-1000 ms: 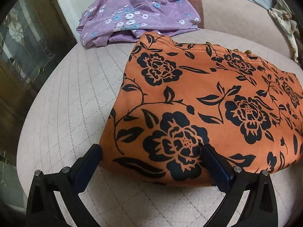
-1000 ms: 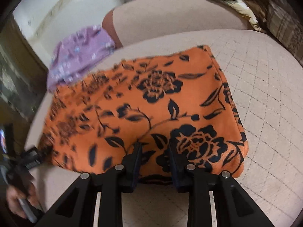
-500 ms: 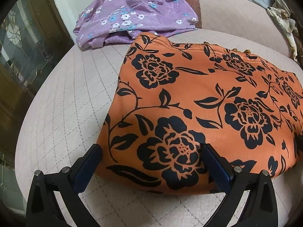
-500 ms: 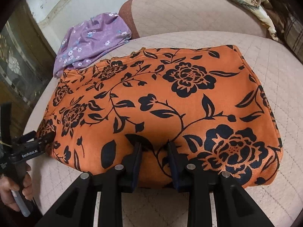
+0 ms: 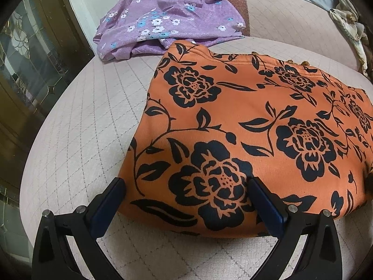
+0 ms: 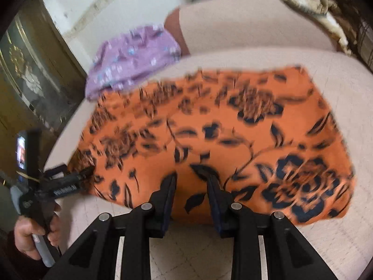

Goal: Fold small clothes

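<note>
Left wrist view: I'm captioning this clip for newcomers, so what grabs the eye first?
The folded orange garment with bold black flowers fills the quilted cushion, its near edge between the left gripper's wide-open jaws. Behind it, at the cushion's far edge, lies a crumpled purple floral garment.

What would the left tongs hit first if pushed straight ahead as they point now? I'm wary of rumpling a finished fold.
Most likely the orange floral garment: its near folded edge already lies between the open left tongs. The purple floral garment lies well beyond it.
</note>
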Tool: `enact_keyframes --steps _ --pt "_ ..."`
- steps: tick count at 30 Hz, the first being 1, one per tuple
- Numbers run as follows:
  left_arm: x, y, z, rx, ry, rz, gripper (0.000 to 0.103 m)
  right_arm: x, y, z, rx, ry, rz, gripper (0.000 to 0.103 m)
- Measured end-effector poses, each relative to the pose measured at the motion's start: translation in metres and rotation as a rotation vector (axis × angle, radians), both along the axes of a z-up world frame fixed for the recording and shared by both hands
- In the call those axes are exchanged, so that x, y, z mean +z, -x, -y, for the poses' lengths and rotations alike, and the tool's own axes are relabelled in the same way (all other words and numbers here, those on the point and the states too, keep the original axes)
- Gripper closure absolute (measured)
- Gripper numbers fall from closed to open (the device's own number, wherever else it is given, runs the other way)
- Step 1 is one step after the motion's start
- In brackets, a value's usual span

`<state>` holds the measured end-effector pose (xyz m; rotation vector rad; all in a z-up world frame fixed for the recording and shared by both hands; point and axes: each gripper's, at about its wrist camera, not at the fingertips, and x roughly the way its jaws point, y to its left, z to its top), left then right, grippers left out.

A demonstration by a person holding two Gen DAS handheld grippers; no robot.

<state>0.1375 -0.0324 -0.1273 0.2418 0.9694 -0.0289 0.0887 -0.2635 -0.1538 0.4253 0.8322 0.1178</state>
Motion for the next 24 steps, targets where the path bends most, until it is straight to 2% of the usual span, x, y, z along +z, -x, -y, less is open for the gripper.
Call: enact_keyframes --steps 1,5,24 --pt "0.0 0.0 0.0 -0.001 0.0 0.001 0.0 -0.007 -0.003 -0.003 -0.002 0.011 -0.027 0.07" --pt "-0.001 0.002 -0.001 -0.008 0.003 0.011 0.0 -0.008 -0.003 -0.01 -0.001 0.066 -0.008 0.069" --pt "-0.008 0.015 -0.002 -0.045 0.002 0.085 0.0 -0.01 -0.002 -0.012 0.017 0.085 -0.002 0.069"
